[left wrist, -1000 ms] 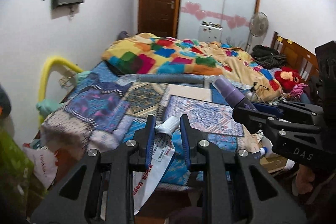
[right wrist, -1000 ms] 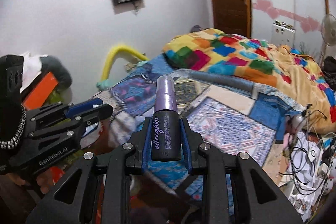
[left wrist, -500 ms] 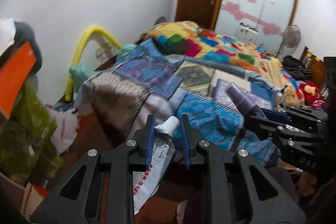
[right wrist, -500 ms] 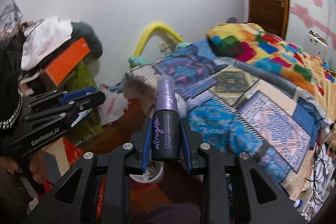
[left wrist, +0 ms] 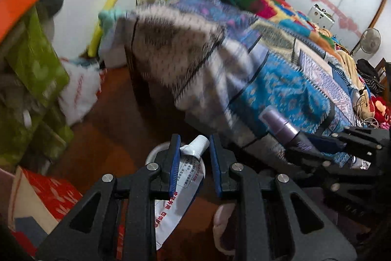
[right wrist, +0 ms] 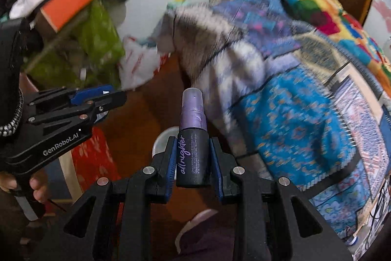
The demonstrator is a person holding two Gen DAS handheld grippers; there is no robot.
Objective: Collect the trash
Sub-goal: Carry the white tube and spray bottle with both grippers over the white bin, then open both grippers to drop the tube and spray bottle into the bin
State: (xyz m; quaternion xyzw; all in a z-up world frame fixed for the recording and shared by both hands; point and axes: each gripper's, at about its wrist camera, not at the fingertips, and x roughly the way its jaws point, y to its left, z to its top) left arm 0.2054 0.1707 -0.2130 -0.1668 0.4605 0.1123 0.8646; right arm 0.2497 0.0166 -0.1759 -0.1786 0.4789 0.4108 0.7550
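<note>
Left gripper (left wrist: pixel 192 158) clamped on flattened white plastic tube (left wrist: pixel 182 185), ribbed cap up; right gripper (right wrist: pixel 192 160) clamped on glossy black-and-purple cylindrical spray bottle (right wrist: pixel 192 146) beside patchwork quilt (right wrist: pixel 305 102).

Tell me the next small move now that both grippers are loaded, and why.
Probably carry both on toward the white round container on the floor, just ahead of the fingers. The left gripper holds the white tube, the right gripper holds the purple spray bottle; neither item appears clearly over the opening yet, so releasing now looks premature.
</note>
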